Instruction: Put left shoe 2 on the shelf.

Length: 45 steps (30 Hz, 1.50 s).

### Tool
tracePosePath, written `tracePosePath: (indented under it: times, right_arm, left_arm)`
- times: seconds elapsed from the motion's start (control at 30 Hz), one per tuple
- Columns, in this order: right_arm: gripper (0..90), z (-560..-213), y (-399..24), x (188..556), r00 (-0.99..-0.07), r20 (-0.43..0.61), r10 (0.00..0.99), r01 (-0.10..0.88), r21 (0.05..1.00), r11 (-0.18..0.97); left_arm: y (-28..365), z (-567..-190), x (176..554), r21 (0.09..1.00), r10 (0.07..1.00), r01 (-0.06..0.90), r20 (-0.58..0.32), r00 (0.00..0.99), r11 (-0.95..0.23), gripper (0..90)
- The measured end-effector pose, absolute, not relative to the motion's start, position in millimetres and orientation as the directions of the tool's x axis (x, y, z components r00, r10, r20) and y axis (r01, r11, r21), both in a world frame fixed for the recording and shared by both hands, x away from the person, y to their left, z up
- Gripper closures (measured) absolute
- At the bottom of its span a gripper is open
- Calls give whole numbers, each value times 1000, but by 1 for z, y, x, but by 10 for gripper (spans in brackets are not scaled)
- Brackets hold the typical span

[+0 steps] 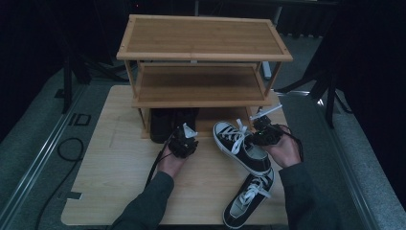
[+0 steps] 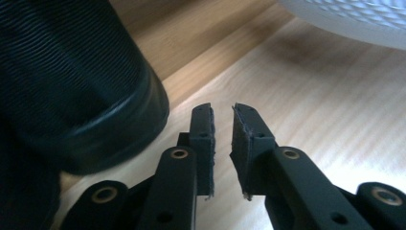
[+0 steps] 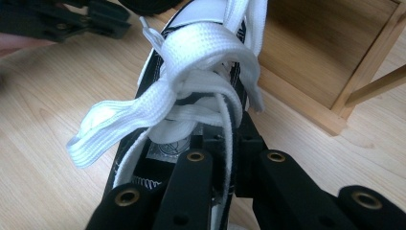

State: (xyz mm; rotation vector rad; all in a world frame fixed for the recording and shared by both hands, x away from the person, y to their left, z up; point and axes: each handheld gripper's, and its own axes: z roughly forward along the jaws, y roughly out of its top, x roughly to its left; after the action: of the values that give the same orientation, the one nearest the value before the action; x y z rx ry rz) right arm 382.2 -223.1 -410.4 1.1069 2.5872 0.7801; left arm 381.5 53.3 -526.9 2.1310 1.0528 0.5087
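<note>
A black sneaker with white laces (image 1: 242, 148) hangs tilted just above the table, toe toward the rack. My right gripper (image 1: 262, 133) is shut on its side by the laces. In the right gripper view the right gripper (image 3: 230, 139) has its jaws clamped on the sneaker's (image 3: 201, 52) upper edge beneath the knotted laces. The second sneaker (image 1: 250, 197) lies on the table near the front edge. My left gripper (image 1: 184, 140) sits low in front of the black boots (image 1: 167, 123). In its own view the left gripper (image 2: 223, 112) shows a narrow gap with nothing in it, with a boot (image 2: 72, 86) to its left.
The wooden shoe rack (image 1: 201, 57) stands at the back of the table (image 1: 119, 163), its two upper shelves bare. The boots fill the left of the bottom level; its right part is free. The held sneaker's white toe cap (image 2: 354, 14) is near the left gripper.
</note>
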Motion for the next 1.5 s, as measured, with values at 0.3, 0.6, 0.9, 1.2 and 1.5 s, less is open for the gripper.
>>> tracePosePath:
  times: [0.3, 0.6, 0.9, 1.2, 1.5]
  right_arm:
    - [877, -410, -229, 381, -689, 3, 725, 608, 547, 576]
    - [877, -412, -232, 378, -688, 4, 725, 612, 541, 577]
    - [877, -411, -239, 373, -683, 2, 731, 614, 545, 572]
    - [877, -411, -244, 371, -678, 4, 735, 615, 550, 565]
    - [877, -406, -249, 368, -676, -1, 737, 610, 560, 560]
  left_arm:
    - [33, -530, 406, 724, 819, 540, 61, 570, -430, 898]
    - [9, -532, 431, 707, 824, 548, 88, 559, -447, 898]
    - [4, -544, 447, 700, 840, 564, 95, 534, -438, 898]
    - [-4, -545, 456, 703, 845, 561, 105, 525, -436, 897]
    - [-1, -549, 461, 714, 863, 586, 50, 503, -383, 899]
